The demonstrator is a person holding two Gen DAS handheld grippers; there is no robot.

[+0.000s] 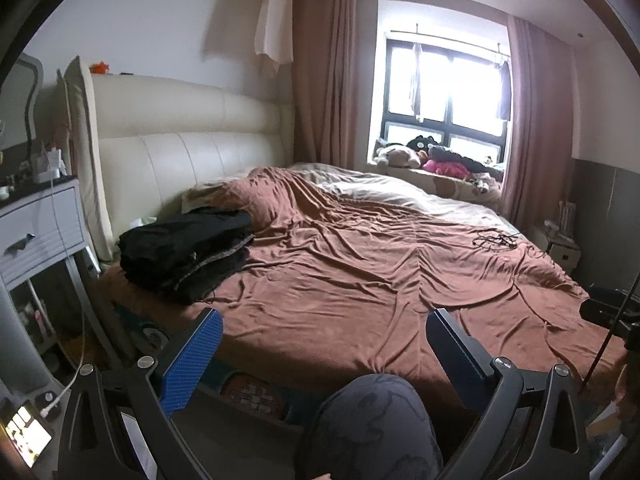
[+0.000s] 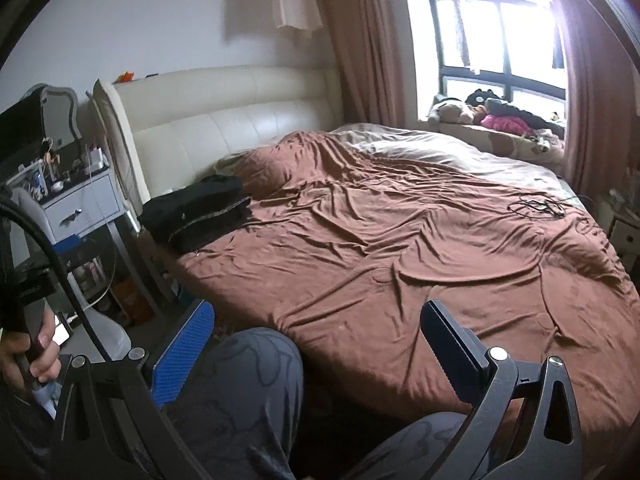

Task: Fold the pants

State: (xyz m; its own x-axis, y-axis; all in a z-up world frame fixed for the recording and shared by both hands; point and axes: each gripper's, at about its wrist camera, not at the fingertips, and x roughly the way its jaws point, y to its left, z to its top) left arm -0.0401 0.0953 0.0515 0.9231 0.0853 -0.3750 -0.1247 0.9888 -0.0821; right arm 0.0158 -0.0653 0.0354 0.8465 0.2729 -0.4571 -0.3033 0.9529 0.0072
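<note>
A stack of dark folded pants (image 1: pixel 188 256) lies on the brown bedspread (image 1: pixel 360 272) at the bed's near left corner, by the headboard; in the right wrist view the same pants stack (image 2: pixel 200 216) sits left of centre. My left gripper (image 1: pixel 324 344) is open and empty, held back from the bed's near edge over a person's knee (image 1: pixel 372 424). My right gripper (image 2: pixel 320 336) is open and empty too, above the person's patterned trouser legs (image 2: pixel 240 392). Both are well short of the pants.
A cream headboard (image 1: pixel 192 148) backs the bed. A white nightstand (image 1: pixel 40 220) with clutter and a charging cable stands at the left. A tangle of black cable (image 1: pixel 496 240) lies on the bed's far right. Soft toys (image 1: pixel 432 156) fill the window ledge. A hand (image 2: pixel 36 356) holds the other gripper's handle.
</note>
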